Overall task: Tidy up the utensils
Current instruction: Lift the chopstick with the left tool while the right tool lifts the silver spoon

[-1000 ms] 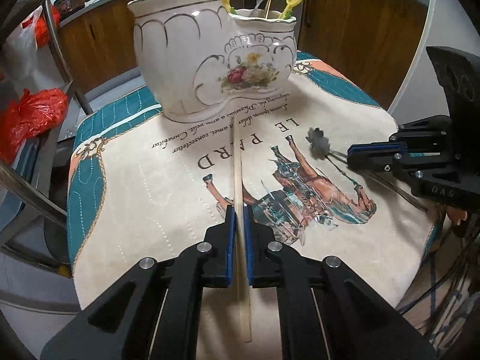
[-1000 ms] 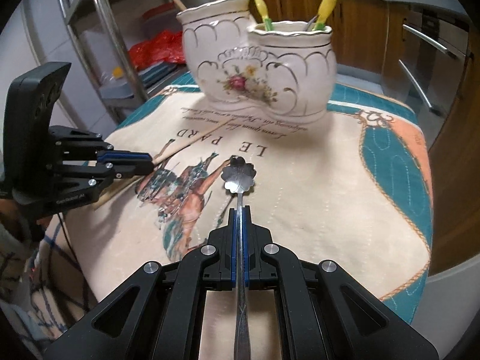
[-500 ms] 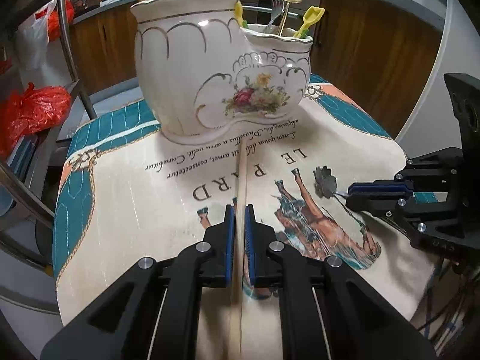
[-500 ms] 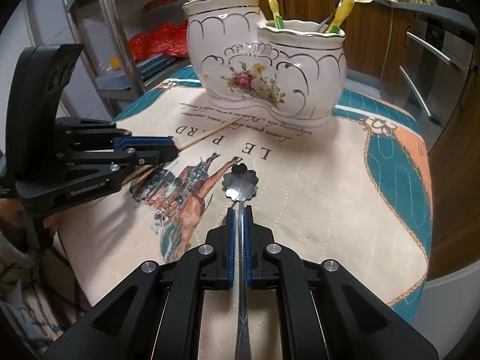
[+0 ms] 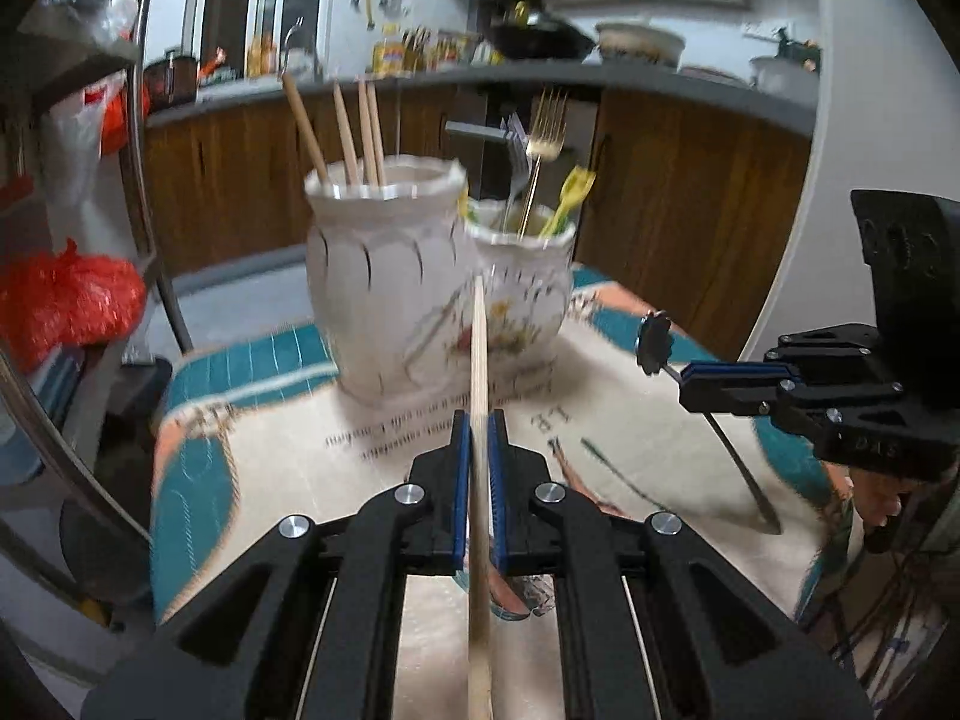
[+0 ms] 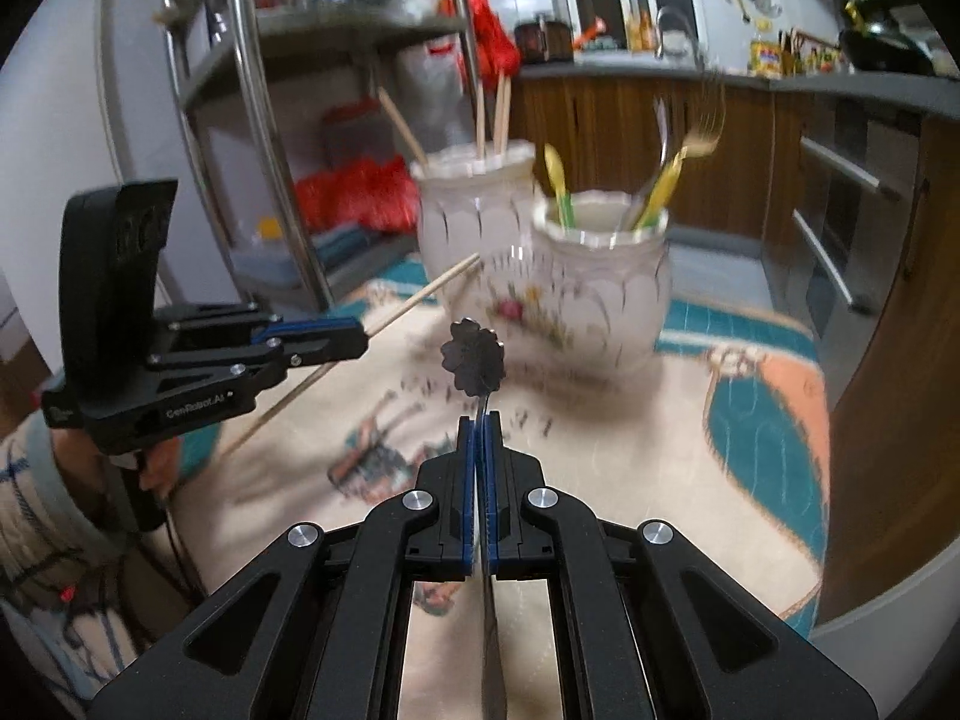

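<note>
Left wrist view: left gripper [image 5: 479,438] clamped on a chopstick [image 5: 478,360] raised before the double vase [image 5: 384,282], tip toward it; right wrist view: right gripper [image 6: 480,438] clamped on a flower-headed spoon [image 6: 474,357], raised before that vase [image 6: 600,282] above the tablecloth [image 6: 630,450].

We read "GenRobot.AI" on the side of the left hand-held gripper [image 6: 336,339], and "DAS" on the right hand-held gripper [image 5: 708,373]. Print on the cloth [image 5: 372,480] is too blurred for us.
</note>
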Motion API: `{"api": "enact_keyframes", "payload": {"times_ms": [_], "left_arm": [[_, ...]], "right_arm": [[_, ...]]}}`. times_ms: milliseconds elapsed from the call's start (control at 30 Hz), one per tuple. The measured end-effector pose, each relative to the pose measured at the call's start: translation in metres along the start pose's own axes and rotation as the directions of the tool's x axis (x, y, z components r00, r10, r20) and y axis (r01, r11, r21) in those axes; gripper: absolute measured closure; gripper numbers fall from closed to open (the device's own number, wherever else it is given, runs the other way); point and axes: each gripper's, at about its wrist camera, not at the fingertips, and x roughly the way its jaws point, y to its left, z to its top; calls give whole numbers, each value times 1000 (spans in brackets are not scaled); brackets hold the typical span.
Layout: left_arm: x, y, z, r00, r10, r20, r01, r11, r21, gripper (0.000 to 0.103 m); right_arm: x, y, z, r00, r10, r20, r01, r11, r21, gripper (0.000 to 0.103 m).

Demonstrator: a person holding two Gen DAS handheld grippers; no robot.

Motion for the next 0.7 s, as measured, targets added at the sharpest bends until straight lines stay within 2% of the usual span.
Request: {"api": "enact_keyframes", "payload": {"times_ms": [200,533,700], "left_arm": [[-17,1,14,995,-19,94,20,1000,-5,97],[-15,6,11,996,-33,87,35,999,-26,97],[-17,7,14,993,-39,109,42,999,-26,97]], "right_arm": [[-12,-2,18,994,4,109,-5,1000,9,101],[-12,-4,24,989,4,146,-4,1000,5,101],[-19,-6,22,986,3,167,-5,1000,12,101]]}}
